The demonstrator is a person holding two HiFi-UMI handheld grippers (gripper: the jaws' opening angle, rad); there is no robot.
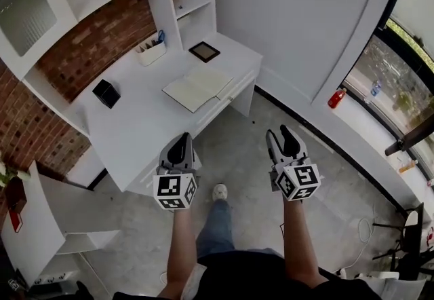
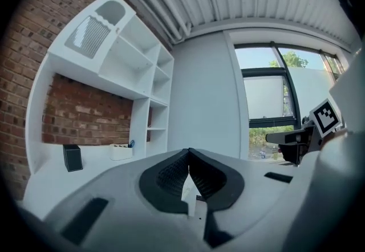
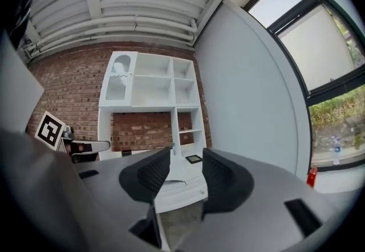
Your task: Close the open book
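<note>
Book first: the open book (image 1: 197, 87) lies flat on the white desk (image 1: 129, 136), pages up, close to the desk's front edge. Everything else sits clear of it. A black box (image 1: 106, 93) is well to the book's left, a white pen tray (image 1: 150, 52) is behind it, and a small dark frame (image 1: 204, 51) is just behind its right side, so the covers have room to swing.

You're standing well back from the book, both grippers held level and pointing its way. That reads as an approach stance, not a working one.

Your left gripper (image 1: 180, 144) has its jaws pressed together with nothing between them. Closed like that, it could serve as a blunt pusher on a cover. Your right gripper (image 1: 285, 136) has its jaws well apart and empty, and the right gripper view shows the book far off through the gap. I'd judge it's ready to slip a jaw under a cover edge.

Closing isn't begun. You need to reach the book's near side before either claw can work.
</note>
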